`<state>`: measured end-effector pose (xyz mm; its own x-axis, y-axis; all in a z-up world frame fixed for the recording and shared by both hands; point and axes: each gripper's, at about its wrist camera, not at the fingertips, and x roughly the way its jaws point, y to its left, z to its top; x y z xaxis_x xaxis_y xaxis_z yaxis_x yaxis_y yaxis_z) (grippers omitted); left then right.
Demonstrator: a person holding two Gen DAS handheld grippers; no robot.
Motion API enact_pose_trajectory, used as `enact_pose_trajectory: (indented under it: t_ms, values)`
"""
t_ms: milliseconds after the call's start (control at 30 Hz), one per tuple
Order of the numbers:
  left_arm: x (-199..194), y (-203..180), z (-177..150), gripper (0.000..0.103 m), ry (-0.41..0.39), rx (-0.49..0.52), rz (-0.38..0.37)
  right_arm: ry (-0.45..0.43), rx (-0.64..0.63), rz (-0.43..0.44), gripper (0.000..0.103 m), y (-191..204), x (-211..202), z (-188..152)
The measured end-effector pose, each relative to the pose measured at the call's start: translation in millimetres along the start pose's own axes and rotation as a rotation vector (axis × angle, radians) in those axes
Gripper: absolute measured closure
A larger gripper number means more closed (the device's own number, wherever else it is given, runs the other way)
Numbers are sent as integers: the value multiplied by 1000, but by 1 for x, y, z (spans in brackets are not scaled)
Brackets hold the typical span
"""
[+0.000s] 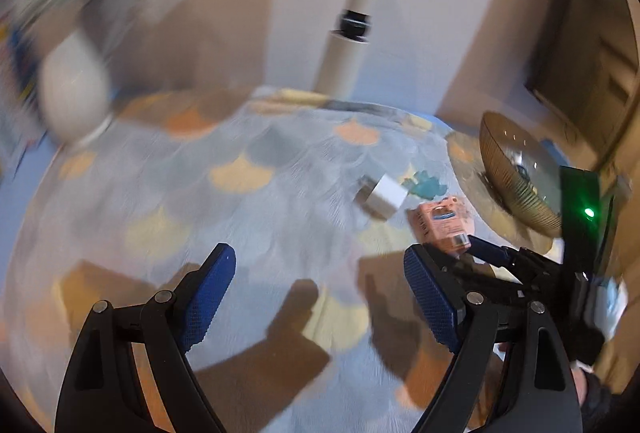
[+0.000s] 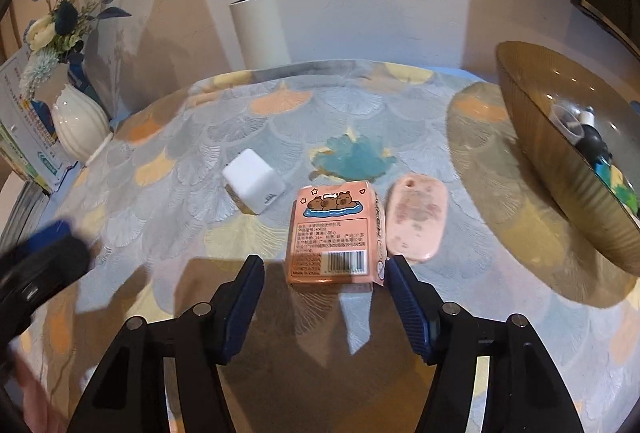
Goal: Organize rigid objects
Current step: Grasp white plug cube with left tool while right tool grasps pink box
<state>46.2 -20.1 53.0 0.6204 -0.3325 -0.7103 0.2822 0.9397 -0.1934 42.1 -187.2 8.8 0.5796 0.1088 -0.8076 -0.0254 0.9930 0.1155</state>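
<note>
Patterned cloth in grey, orange and yellow fans covers the whole surface (image 2: pixel 224 105), and I'm looking across it from both wrists. Biggest thing on it is the amber glass bowl (image 2: pixel 560 169) at the right edge, with a few small items lying inside that I can't make out well. Over at the far left corner stands a white ribbed vase (image 2: pixel 78 125) with blue and cream flowers. My right gripper (image 2: pixel 324 273) has its jaws spread wide, and the pink carton (image 2: pixel 332 233) with the cartoon animals and barcode lies flat between the fingertips, near the middle of the surface; I can't tell whether either pad touches it. Just right of the carton, close beside it, lies a pink rounded case (image 2: pixel 416 221). Left of the carton, a little apart, sits a white cube-shaped charger (image 2: pixel 254 181). My left gripper (image 1: pixel 320 269) shows jaws spread and holding nothing, hanging over the near part of the surface; that view is badly smeared.
</note>
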Motion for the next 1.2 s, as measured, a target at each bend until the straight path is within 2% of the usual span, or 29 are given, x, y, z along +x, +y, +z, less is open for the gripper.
enact_pose_trajectory:
  t_ms: [67, 167, 367, 500, 600, 700, 867, 900, 1067, 1200]
  values:
    - [17, -10, 10, 18, 12, 58, 9, 7, 1, 4, 41, -1, 2, 1]
    - [39, -19, 17, 18, 39, 97, -36, 10, 19, 25, 41, -5, 4, 4]
    - [67, -17, 25, 19, 60, 67, -120, 27, -33, 11, 41, 1, 13, 13]
    - [74, -23, 29, 19, 78, 97, -144, 29, -64, 5, 58, 0, 12, 11]
    - [81, -31, 29, 27, 85, 125, -146, 35, -99, 11, 60, -3, 7, 6]
    - [90, -38, 32, 28, 98, 133, -165, 39, -114, 40, 60, -12, -4, -5]
    - [105, -59, 31, 46, 129, 226, -85, 35, -143, 69, 60, -21, -24, -29]
    - [106, -62, 29, 58, 127, 248, -65, 35, -152, 80, 60, -22, -28, -34]
    - [93, -58, 18, 59, 114, 224, -79, 31, -219, 129, 60, -20, -53, -63]
    - [57, -54, -7, 59, 81, 194, -84, 14, -245, 140, 60, -21, -72, -83]
